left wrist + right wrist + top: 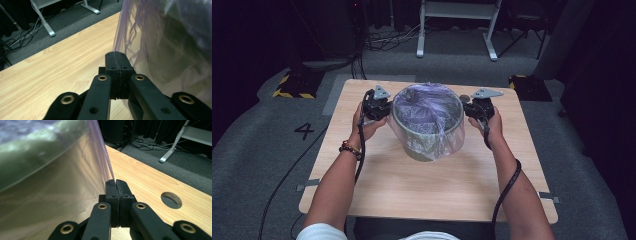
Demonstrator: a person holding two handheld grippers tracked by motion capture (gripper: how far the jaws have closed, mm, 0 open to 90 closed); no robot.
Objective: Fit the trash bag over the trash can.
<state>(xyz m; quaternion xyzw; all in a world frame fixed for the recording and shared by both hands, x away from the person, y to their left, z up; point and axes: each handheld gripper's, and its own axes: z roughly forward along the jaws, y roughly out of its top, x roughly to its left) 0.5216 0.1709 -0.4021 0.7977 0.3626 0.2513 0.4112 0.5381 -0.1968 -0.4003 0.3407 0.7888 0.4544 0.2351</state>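
Observation:
A grey-green round bin (428, 142) stands upright at the middle of the wooden table (412, 185). A clear, purple-tinted plastic bag (427, 107) covers its mouth and hangs down over its sides. My left gripper (384, 109) is at the bin's left rim, and its jaws are shut on the bag's film (162, 50), which runs into the tips of the left gripper (115, 53). At the bin's right rim my right gripper (468, 109) is likewise shut, with the taut edge of the bag (50, 182) pinched at the tip seam of the right gripper (116, 181).
A round hole (171, 199) is cut in the table just behind my right gripper. Grey carpet surrounds the table, with cables and a white desk frame (457, 20) at the back. Yellow-black striped bases (292, 85) sit off both far corners.

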